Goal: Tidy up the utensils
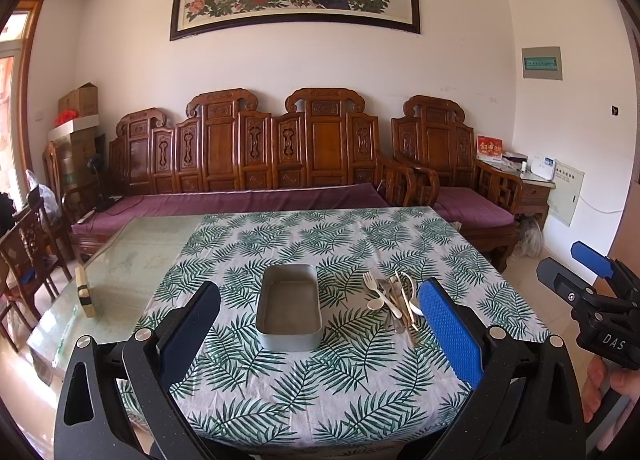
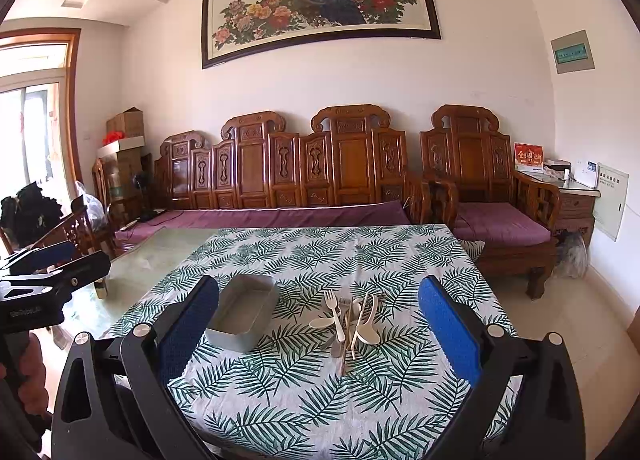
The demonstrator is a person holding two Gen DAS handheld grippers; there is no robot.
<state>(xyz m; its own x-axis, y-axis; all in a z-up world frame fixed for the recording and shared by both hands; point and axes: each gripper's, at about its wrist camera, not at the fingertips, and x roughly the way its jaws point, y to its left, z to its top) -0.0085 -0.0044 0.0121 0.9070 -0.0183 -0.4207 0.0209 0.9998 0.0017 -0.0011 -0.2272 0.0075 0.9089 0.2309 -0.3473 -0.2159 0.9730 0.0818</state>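
The utensil pile (image 2: 350, 320) lies at twelve o'clock from the spread, empty right gripper (image 2: 320, 324), handles running toward it, nearer than the equally spread left gripper (image 1: 320, 320).

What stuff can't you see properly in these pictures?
- Utensil pile: forks, spoons and chopsticks overlap in both views, so an exact count is impossible.
- Metal tray: in the right wrist view its near wall hides part of the floor.
- Right gripper: cut off by the left wrist view's edge.
- Wall painting: its writing is too small to read.
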